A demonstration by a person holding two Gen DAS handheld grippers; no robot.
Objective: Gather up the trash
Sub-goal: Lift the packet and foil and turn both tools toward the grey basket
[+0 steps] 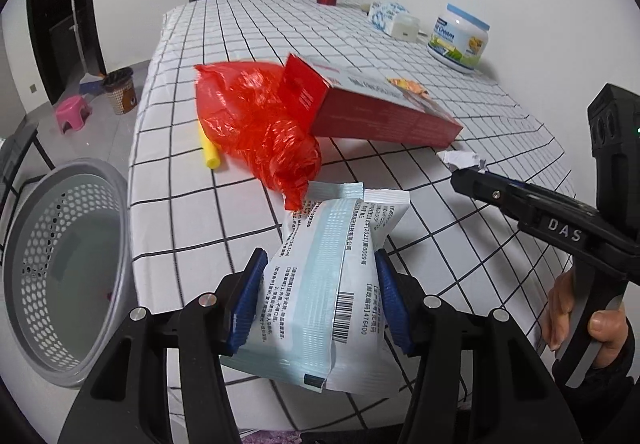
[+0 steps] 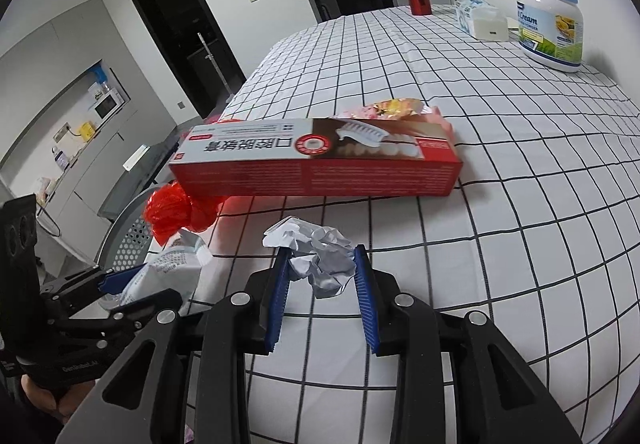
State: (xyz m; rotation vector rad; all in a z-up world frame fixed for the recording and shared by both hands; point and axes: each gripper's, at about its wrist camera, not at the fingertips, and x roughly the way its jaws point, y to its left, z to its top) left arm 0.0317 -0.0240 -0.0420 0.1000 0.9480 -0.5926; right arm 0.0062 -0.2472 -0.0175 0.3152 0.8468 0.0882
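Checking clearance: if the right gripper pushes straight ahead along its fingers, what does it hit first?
Probably the red toothpaste box, lying across its line just beyond the crumpled paper that the right gripper holds. Depth is uncertain.

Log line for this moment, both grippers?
left gripper: shut on mask packet | right gripper: shut on crumpled paper | basket: beside table, nothing dropped yet
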